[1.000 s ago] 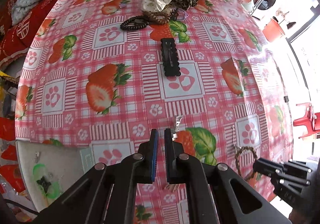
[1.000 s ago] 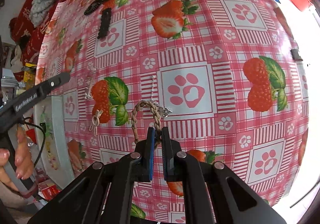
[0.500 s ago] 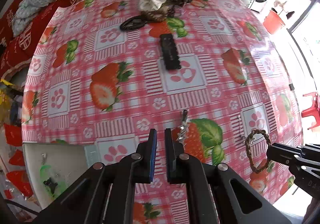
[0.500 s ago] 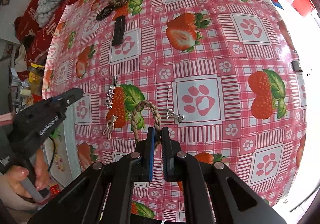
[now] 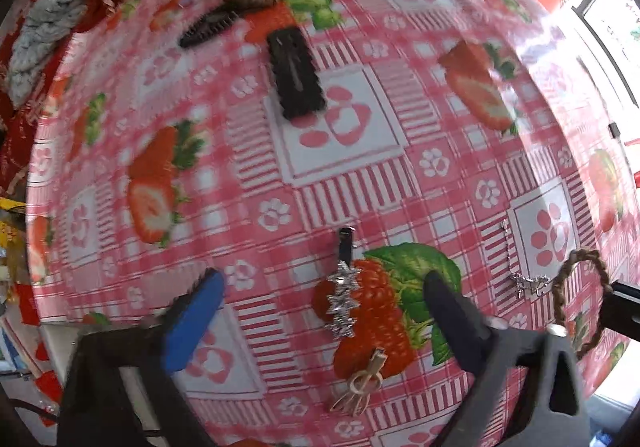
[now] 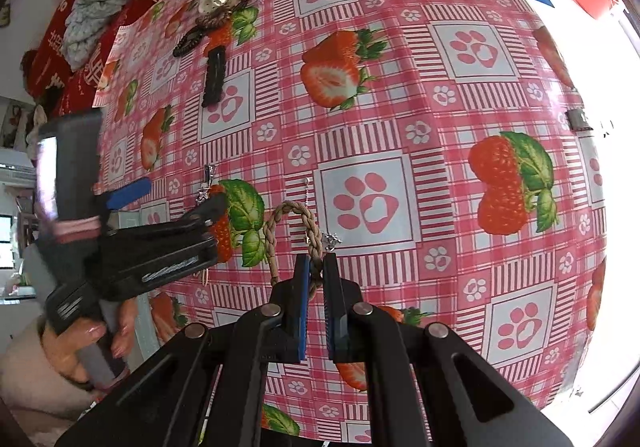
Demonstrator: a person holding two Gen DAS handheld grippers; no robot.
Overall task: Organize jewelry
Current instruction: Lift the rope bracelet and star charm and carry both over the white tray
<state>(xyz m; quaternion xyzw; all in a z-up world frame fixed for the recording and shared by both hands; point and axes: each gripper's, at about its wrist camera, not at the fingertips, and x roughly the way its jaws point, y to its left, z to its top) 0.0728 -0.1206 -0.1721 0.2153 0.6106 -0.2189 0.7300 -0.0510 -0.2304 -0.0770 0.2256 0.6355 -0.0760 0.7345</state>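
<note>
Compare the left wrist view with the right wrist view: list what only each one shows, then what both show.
Left wrist only: the gold bow clip, lying between its open tongs.
Right wrist only: the person's hand gripping the left tool, and the right tongs shut on the braided bracelet.
Both: the bracelet, the silver star clip, the black hair clip, and the strawberry tablecloth.

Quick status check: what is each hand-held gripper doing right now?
Left hand-held gripper: open, holding nothing, above the silver hair clip.
Right hand-held gripper: closed on the braided bracelet.
</note>
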